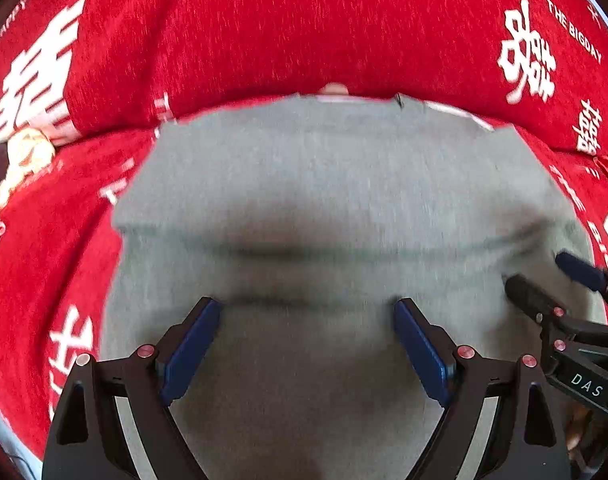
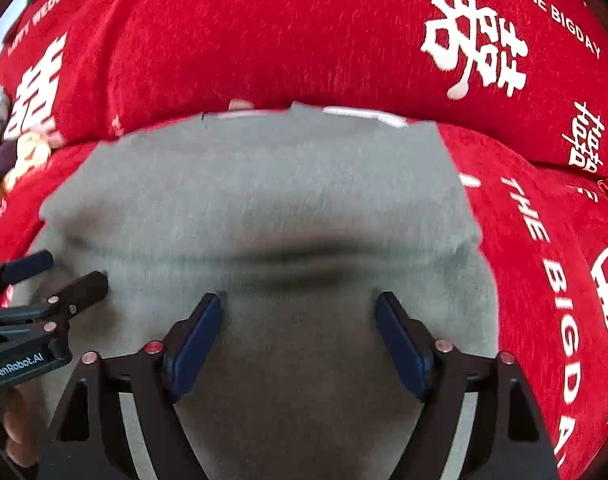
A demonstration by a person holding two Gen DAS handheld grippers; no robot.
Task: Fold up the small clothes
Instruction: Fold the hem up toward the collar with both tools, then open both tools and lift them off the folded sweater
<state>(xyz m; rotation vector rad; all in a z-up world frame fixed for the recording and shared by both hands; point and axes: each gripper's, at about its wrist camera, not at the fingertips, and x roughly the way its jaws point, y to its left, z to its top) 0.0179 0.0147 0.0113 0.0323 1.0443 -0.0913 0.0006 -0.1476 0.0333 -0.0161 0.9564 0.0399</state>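
Item 1, left gripper (image 1: 307, 312): 2 blue-padded fingers (image 1: 192, 344) are spread wide above the grey garment (image 1: 323, 184). Nothing is pinched between them; whether the tips graze the cloth cannot be told through the blur.

Item 2, right gripper (image 2: 300, 308): its 2 blue-padded fingers (image 2: 196, 340) are likewise spread wide over the same garment, with only bare grey cloth seen in the gap. Nothing is gripped. In the left wrist view this gripper is seen at the right edge, its tips over the garment's right part.

Item 3, grey garment: laid flat on the red blanket (image 1: 264, 20), and filling the middle of both views. A dark crease is seen running across it just beyond the fingertips. Along its far edge a pale strip (image 2: 363, 116) is visible, lying against a raised fold of the blanket.

Item 4, red blanket: printed with white characters and the words "THE BIGDAY" (image 2: 555, 16). It is exposed on the left, right and far sides of the garment.

Item 5, soft toy (image 1: 24, 156): a pale, blurred shape is noted at the far left, well apart from the garment.

Containers: 0 seen.
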